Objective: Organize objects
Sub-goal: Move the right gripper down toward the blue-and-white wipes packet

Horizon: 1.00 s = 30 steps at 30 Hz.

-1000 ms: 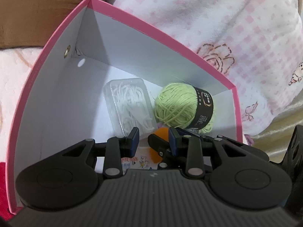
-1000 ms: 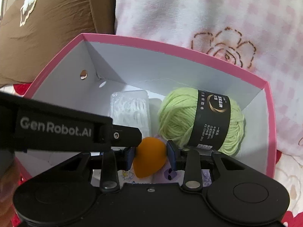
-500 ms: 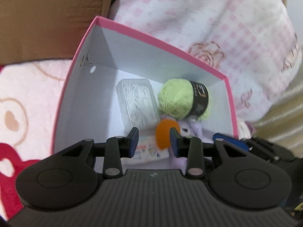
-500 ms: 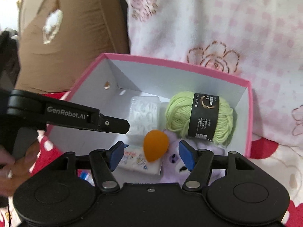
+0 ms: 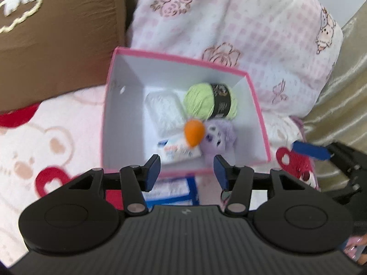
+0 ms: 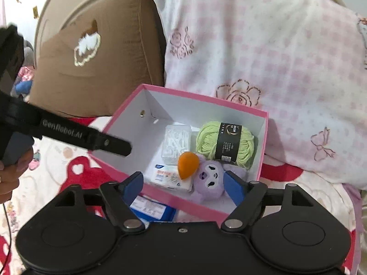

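A pink box [image 5: 183, 59] [image 6: 206, 111] with white walls stands on the bed. In it lie a green yarn ball [image 5: 201, 103] [image 6: 208, 139], a clear case [image 5: 165, 112] [image 6: 176, 144], an orange sponge [image 5: 194, 132] [image 6: 188, 165], a purple plush toy [image 5: 218, 139] [image 6: 209, 181] and a white tissue pack [image 5: 179, 151] [image 6: 167, 176]. Above the box's near edge hangs my left gripper [image 5: 187, 170], jaws opening, nothing between them. My right gripper [image 6: 183, 183] hovers over the near wall too, jaws opening wide and empty.
A blue-edged pack [image 5: 172, 188] [image 6: 153, 208] lies on the bedspread [image 5: 45, 142] just in front of the box. Behind the box lean a brown cushion [image 6: 103, 57] and a pink checked pillow [image 6: 252, 57]. Gold fabric [image 5: 339, 91] borders the right. A hand [image 6: 13, 171] holds the left tool.
Both grippers have risen and drawn back out of the box. The right one let go of the orange sponge, which now lies in the box. Both pairs of jaws have spread.
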Each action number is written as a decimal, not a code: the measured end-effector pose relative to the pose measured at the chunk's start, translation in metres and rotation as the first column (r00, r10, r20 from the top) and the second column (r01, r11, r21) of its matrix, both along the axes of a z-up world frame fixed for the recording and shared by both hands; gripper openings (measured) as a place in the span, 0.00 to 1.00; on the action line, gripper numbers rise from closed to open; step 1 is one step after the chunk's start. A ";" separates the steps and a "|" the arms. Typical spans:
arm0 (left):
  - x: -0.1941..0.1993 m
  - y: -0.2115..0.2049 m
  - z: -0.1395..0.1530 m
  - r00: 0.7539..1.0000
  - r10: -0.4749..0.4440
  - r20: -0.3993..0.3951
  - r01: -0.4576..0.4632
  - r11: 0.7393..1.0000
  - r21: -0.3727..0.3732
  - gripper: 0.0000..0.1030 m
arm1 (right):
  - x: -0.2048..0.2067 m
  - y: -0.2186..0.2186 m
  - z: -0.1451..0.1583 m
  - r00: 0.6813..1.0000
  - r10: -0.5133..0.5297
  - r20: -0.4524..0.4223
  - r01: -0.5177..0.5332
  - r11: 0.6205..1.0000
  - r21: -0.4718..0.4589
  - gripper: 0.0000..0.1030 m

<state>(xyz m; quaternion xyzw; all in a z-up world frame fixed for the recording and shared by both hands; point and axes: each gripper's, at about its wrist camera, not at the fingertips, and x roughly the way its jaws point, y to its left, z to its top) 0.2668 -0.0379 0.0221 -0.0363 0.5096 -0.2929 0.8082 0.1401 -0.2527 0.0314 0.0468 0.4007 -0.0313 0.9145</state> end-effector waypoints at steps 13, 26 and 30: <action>-0.066 0.026 0.042 0.995 -0.060 0.081 0.053 0.996 0.078 0.54 | -0.052 0.015 0.032 0.999 0.006 -0.039 -0.002 0.995 0.099 0.85; -0.124 0.041 0.035 0.990 -0.138 -0.011 0.138 0.973 0.182 0.74 | -0.097 0.053 0.023 0.985 0.091 -0.145 -0.085 0.995 0.046 0.92; -0.130 0.043 0.029 0.990 -0.139 -0.032 0.142 0.975 0.173 0.79 | -0.105 0.063 0.015 0.982 0.106 -0.156 -0.101 0.994 0.045 0.92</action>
